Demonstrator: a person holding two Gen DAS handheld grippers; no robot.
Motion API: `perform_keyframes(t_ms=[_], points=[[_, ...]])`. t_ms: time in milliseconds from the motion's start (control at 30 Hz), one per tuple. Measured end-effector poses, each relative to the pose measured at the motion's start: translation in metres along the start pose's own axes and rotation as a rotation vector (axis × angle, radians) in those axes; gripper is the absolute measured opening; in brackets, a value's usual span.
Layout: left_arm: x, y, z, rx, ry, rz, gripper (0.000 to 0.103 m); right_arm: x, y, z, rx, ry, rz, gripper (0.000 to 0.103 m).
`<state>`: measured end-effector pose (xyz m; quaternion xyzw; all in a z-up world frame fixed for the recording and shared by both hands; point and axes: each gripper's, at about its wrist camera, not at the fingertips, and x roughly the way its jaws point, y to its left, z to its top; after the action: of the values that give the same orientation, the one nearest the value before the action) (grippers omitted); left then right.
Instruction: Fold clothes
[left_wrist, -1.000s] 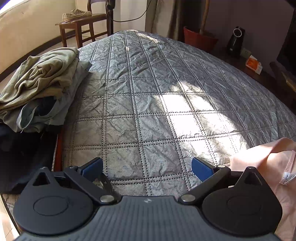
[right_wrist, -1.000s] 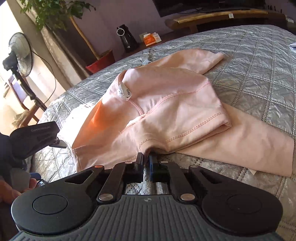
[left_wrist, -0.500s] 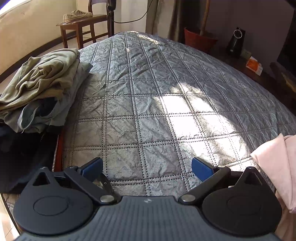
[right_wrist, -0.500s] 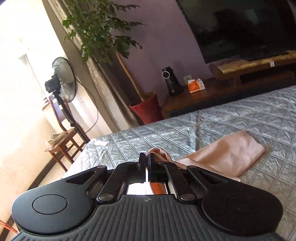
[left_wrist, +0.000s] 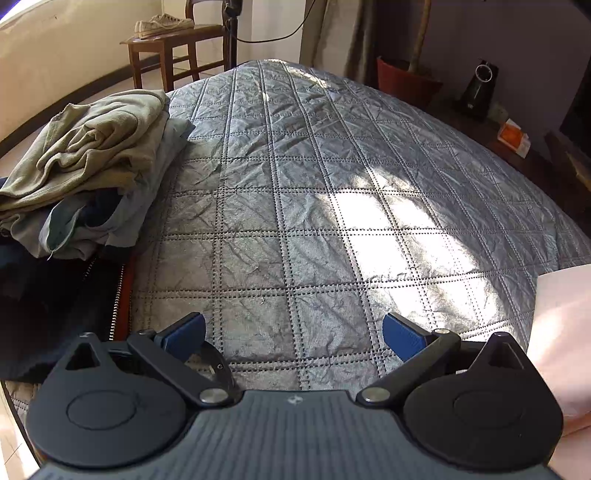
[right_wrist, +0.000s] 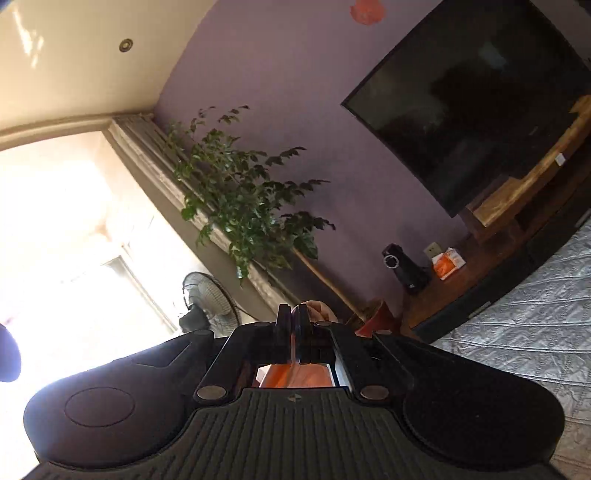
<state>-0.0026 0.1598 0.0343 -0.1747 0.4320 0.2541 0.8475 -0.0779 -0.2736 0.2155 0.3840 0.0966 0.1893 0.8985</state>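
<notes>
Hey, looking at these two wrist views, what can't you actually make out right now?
- Pink garment: left wrist view, cut off by the right edge. In the right wrist view only a fold shows at the right tongs; the tool body hides the rest.
- Clothes pile: lower garments are buried under the olive one on top.
- Orange box: right wrist view, print too small to read.

Sunlit purple wall (right_wrist: 295, 74), dark television (right_wrist: 472, 103), leafy plant (right_wrist: 243, 199), wooden chair (left_wrist: 173, 44)

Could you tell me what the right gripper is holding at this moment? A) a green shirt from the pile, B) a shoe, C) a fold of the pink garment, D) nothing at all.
C: the right gripper is shut on a bit of the pink garment, which bulges beside its fingertips.
</notes>
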Motion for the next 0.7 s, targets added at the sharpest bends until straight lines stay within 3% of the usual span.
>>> perform_keyframes(t_ms=[33, 133, 200, 233, 333, 467, 500, 567, 600, 700], points=[[0.0, -0.001, 0.0, 0.002, 0.0, -0.002, 0.102, -0.011, -0.02, 0.0, 0.028, 0.014, -0.1, 0.002], [-0.001, -0.004, -0.002, 0.013, 0.001, -0.008, 0.102, -0.025, -0.08, -0.009, -0.023, 0.128, -0.547, 0.008], [-0.001, -0.007, -0.002, 0.021, 0.001, -0.011, 0.102, -0.022, -0.095, -0.032, -0.327, 0.208, -0.873, 0.008], [-0.001, -0.008, -0.003, 0.022, 0.001, -0.01, 0.102, -0.027, -0.098, -0.039, -0.344, 0.214, -0.895, 0.008], [-0.001, -0.011, -0.004, 0.028, 0.003, -0.012, 0.102, -0.032, -0.107, -0.062, -0.159, 0.266, -0.694, 0.019], [-0.002, -0.02, -0.007, 0.072, 0.0, -0.016, 0.102, 0.017, -0.092, -0.102, -0.384, 0.447, -0.67, 0.026], [-0.002, -0.021, -0.008, 0.074, -0.003, -0.012, 0.102, 0.029, -0.089, -0.107, -0.421, 0.472, -0.659, 0.032], [-0.002, -0.02, -0.007, 0.061, -0.002, -0.012, 0.102, 0.059, -0.081, -0.115, -0.535, 0.539, -0.647, 0.06], [-0.001, -0.019, -0.007, 0.055, -0.001, -0.013, 0.102, 0.076, -0.077, -0.122, -0.625, 0.587, -0.642, 0.081], [-0.001, -0.023, -0.008, 0.069, 0.004, -0.013, 0.102, 0.109, -0.059, -0.15, -0.853, 0.692, -0.537, 0.081]])
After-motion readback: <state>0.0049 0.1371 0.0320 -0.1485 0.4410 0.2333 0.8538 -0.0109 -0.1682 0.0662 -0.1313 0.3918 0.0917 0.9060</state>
